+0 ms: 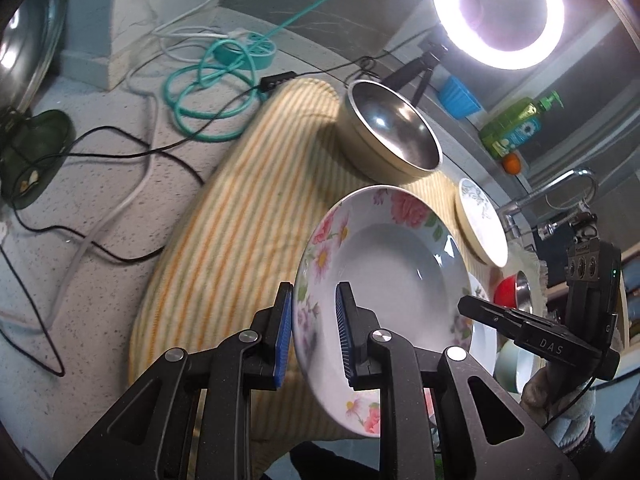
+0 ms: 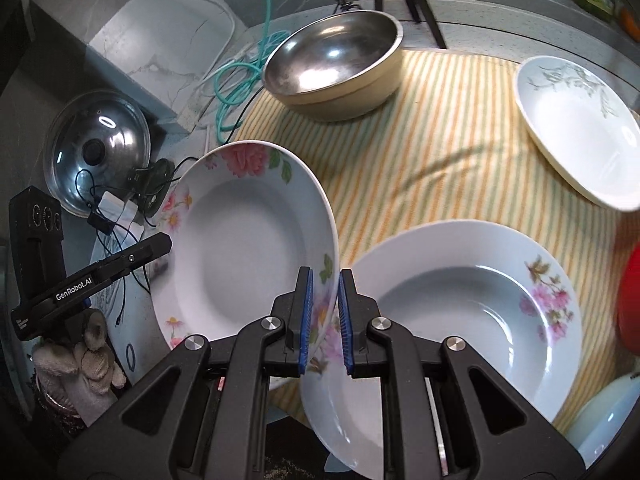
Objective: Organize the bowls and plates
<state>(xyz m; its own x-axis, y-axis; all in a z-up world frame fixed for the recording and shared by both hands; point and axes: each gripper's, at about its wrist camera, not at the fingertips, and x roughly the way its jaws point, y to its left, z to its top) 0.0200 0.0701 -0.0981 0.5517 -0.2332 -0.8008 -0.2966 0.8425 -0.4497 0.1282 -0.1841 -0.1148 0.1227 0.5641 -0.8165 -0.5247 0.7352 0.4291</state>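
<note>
A floral deep plate (image 1: 384, 264) is held tilted above the striped cloth (image 1: 240, 232) by both grippers. My left gripper (image 1: 314, 336) is shut on its left rim. My right gripper (image 2: 325, 320) is shut on its opposite rim (image 2: 248, 248); it shows as a black tool in the left wrist view (image 1: 532, 336). A second floral deep plate (image 2: 464, 320) lies flat on the cloth (image 2: 440, 148) just right of the held one. A steel bowl (image 2: 334, 68) stands at the back. A white oval plate (image 2: 580, 132) lies at the right.
A pot lid (image 2: 98, 148), cables and a teal hose (image 1: 216, 92) lie left of the cloth. A ring light (image 1: 498, 12) on a tripod, a soap bottle (image 1: 516, 126) and a tap (image 1: 560, 192) stand behind. A red bowl (image 2: 630, 300) and a pale bowl (image 2: 604, 420) sit at the right.
</note>
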